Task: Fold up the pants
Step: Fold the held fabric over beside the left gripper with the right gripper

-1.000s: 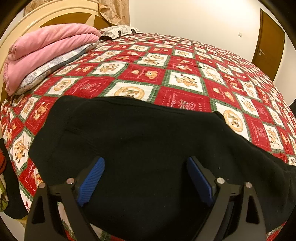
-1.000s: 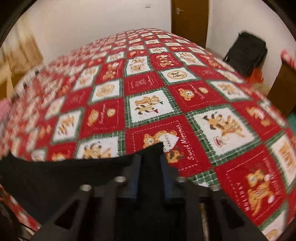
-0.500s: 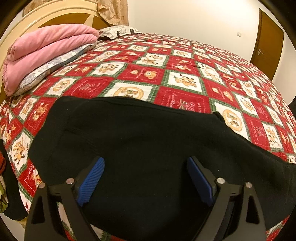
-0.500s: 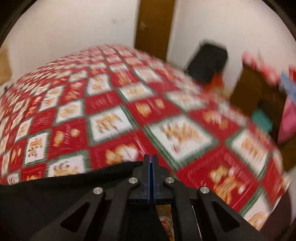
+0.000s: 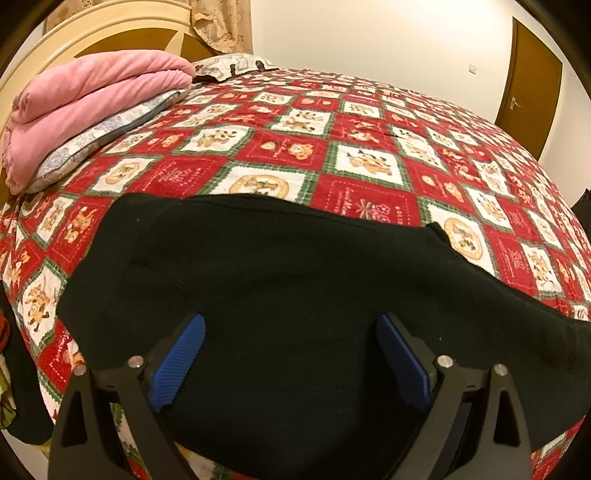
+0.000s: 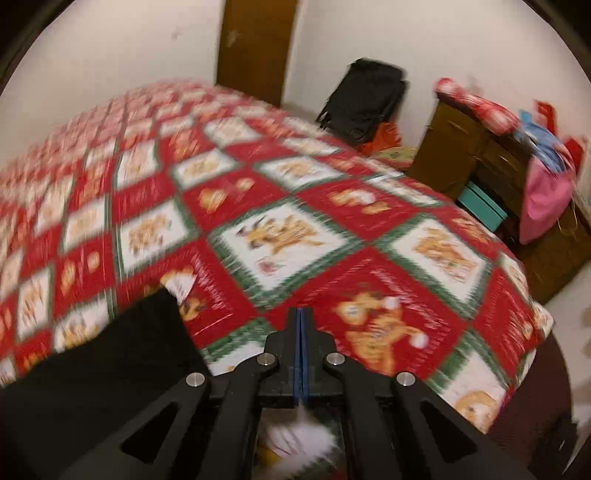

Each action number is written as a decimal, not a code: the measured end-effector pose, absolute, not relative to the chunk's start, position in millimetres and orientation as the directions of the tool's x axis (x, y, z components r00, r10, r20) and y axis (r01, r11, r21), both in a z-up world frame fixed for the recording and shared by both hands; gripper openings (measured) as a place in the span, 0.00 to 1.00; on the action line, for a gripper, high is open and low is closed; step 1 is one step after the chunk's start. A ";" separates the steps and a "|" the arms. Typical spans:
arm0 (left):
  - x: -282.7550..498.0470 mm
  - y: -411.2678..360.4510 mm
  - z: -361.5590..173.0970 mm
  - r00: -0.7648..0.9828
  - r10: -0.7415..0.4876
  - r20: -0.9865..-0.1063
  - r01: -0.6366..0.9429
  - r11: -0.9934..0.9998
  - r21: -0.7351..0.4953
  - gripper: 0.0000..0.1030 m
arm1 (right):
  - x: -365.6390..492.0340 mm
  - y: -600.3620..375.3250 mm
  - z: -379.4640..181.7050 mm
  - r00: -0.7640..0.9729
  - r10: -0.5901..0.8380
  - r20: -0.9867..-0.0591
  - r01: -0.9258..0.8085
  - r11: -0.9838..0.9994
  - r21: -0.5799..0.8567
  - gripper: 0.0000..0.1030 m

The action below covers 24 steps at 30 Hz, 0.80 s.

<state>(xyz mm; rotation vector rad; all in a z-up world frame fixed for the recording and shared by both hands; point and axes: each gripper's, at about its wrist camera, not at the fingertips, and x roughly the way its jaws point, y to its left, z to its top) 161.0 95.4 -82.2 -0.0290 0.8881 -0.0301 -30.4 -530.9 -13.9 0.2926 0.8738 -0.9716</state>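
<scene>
Across the near edge of the bed (image 5: 369, 155) lie the black pants (image 5: 295, 280), spread flat over a red, white and green quilt (image 5: 280, 147) printed with little cartoon bears. From the left wrist view the left claw (image 5: 291, 354) hangs low over the cloth with its two blue pads (image 5: 177, 362) spread wide apart, one on each side, and nothing held between them; the dark fabric fills the gap below. The pants run off toward the right side of that view, where a narrower length of them trails toward the bed's edge. At the head of the bed, on the far left, a folded pink blanket (image 5: 88, 96) sits on top of a grey patterned pillow (image 5: 92, 140), with the cream headboard (image 5: 103, 33) curving behind them and a brown door (image 5: 532, 88) in the far wall. The right wrist view is blurred. There the right claw (image 6: 300, 354) has its fingers pressed tight together, blue pads face to face, gripping nothing that I can see; it hovers over bare quilt, and an end of the pants (image 6: 110, 369) lies just beside it on the left, apart from the fingers. Beyond the foot of the bed I see a black bag (image 6: 365, 96) against the wall and a wooden dresser (image 6: 491, 173) piled with red, blue and pink things.
</scene>
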 end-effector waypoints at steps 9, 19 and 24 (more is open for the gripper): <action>143.0 71.3 -54.4 0.661 -0.149 -0.736 0.112 0.989 -0.099 0.94 | 60.7 -377.9 17.4 0.706 0.035 -0.707 0.168 0.962 0.216 0.03; 136.1 50.6 -54.8 0.663 -0.185 -0.726 0.229 0.973 -0.038 0.94 | 151.1 -220.4 -33.8 0.501 0.483 -0.718 -0.281 0.876 0.393 0.04; 145.0 57.0 -67.5 0.629 -0.200 -0.751 0.209 0.974 -0.084 0.94 | 175.5 -196.5 -47.6 0.438 0.569 -0.696 -0.297 0.822 0.486 0.05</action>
